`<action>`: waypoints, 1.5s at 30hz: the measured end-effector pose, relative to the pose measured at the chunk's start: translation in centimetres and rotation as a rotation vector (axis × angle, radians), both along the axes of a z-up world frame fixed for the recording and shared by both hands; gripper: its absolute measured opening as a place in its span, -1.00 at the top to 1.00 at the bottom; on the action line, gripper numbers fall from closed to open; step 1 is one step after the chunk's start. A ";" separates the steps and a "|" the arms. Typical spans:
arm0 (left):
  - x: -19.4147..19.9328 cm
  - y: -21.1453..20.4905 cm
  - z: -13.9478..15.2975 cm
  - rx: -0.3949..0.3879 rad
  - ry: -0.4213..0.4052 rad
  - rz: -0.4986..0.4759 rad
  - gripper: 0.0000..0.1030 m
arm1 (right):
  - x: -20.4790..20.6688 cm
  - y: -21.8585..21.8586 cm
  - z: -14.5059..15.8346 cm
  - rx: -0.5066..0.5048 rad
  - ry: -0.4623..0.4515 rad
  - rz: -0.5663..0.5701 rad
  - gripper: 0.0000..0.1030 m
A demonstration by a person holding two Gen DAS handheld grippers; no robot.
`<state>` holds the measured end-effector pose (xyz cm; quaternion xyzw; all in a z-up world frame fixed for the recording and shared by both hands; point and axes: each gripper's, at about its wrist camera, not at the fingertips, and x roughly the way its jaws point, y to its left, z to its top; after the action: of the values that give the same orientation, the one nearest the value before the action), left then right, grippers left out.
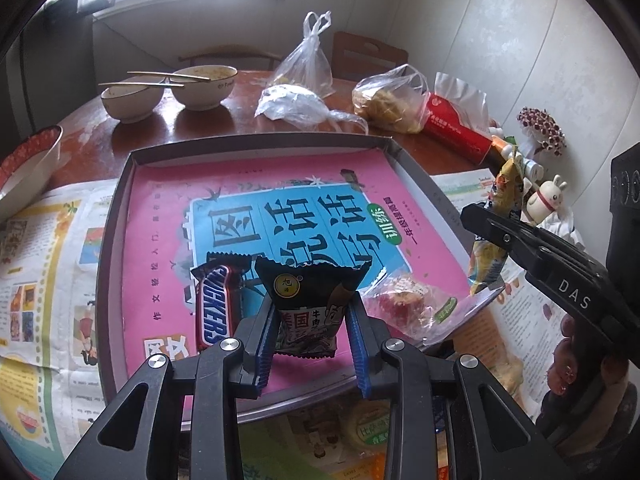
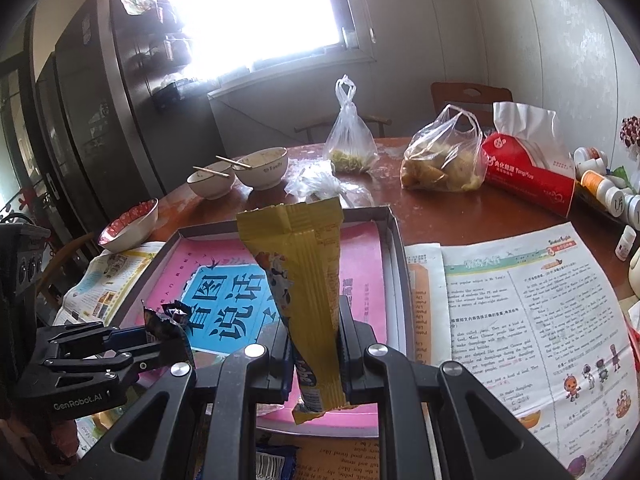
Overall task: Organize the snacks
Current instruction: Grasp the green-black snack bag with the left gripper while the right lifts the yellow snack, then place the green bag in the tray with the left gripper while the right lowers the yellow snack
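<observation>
Two bowls (image 2: 240,174) with chopsticks (image 2: 224,165) are seen near the table's (image 2: 440,216) far edge, plastic bags (image 2: 444,160) beside them. Tissue pack (image 2: 528,164) and bottles (image 2: 600,180) are set toward the right edge; newspaper (image 2: 532,312) is spread at the near edge.

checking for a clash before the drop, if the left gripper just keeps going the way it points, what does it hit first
Most likely the pink book cover lining the shallow box, just past the Snickers bar. The left gripper, shut on a black snack packet, points down at it; depth is hard to judge.
</observation>
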<state>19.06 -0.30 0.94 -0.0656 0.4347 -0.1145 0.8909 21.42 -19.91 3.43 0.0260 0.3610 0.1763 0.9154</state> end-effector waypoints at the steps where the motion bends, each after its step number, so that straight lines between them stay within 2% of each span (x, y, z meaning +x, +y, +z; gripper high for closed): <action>1: 0.0 -0.1 0.0 0.003 0.000 -0.002 0.35 | 0.0 0.0 -0.1 0.000 0.003 0.001 0.65; 25: 0.6 -0.6 -0.8 0.015 0.027 -0.009 0.35 | 0.8 0.6 -2.4 -0.036 0.098 0.025 0.65; 45: 0.4 -0.5 -0.7 0.008 0.023 0.002 0.35 | 0.8 0.5 -2.7 -0.053 0.119 0.015 0.57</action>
<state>19.46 -0.84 0.25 -0.0637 0.4451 -0.1114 0.8863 22.17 -19.36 0.70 0.0093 0.4194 0.1716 0.8914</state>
